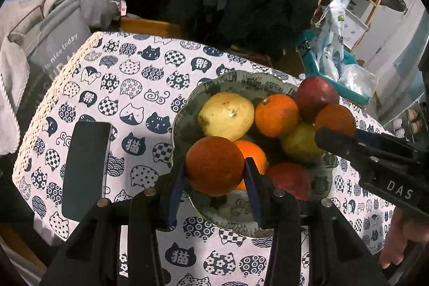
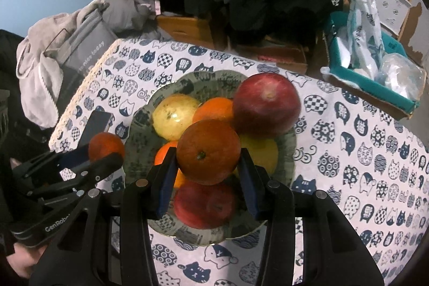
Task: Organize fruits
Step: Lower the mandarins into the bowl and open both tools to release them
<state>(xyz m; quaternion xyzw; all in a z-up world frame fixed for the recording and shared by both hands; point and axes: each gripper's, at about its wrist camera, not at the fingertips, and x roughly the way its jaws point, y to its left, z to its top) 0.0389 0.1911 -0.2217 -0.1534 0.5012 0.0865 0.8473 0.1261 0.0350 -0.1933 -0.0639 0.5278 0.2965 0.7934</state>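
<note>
Left wrist view: my left gripper (image 1: 214,173) has jaws clamped on a dark orange (image 1: 214,165), held over the near side of the green bowl (image 1: 187,103). Right gripper (image 2: 207,165), jaws likewise clamped on another orange (image 2: 208,152), hangs above the bowl's middle. Bowl's already piled w/ a pear (image 1: 226,115), apples and oranges, so I'd lower each fruit into a gap between others, not on a crown, & let go only once it's seated. Room: phone (image 1: 85,168) lies just beside the bowl's left rim; surface (image 2: 362,165) to the right is freer; both grippers sit close, so I'd place one at a time.
</note>
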